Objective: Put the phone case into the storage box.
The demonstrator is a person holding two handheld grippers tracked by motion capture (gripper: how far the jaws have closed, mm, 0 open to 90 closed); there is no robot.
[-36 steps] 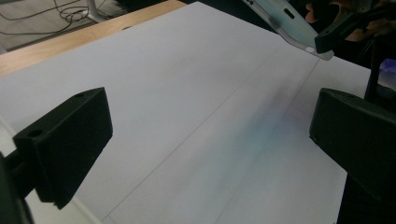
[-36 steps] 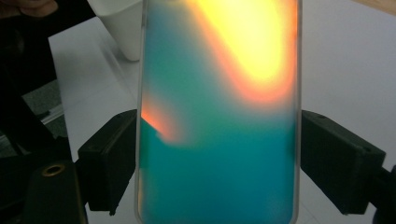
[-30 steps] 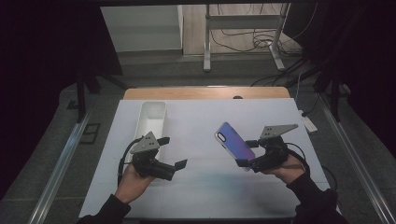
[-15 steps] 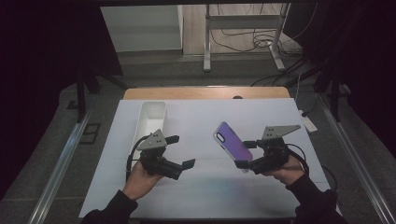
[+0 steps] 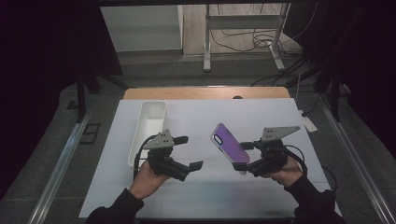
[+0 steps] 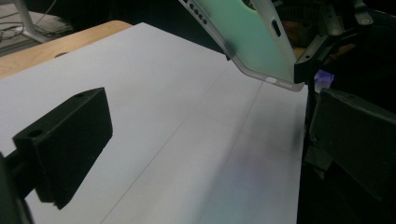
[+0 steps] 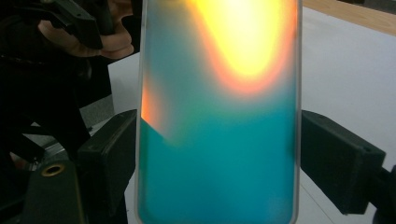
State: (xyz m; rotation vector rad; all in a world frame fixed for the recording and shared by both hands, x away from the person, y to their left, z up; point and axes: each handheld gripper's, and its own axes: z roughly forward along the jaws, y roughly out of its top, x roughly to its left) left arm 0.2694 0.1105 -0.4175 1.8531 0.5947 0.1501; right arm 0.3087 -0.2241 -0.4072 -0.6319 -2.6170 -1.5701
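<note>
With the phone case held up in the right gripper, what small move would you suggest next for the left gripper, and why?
Probably ease the left gripper toward the free upper end of the phone case. The right gripper clamps the case by its edges near the lower end, tilted above the table, while the left gripper's jaws stand open and empty, pointed at the case across a gap.

Lab, dark curtains (image 5: 51, 42), floor cables (image 5: 243, 39), white table (image 5: 205, 200)

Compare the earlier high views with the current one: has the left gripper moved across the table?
Yes. The left gripper has slid right, away from the white tray and toward the phone case gripped by the right gripper.
</note>
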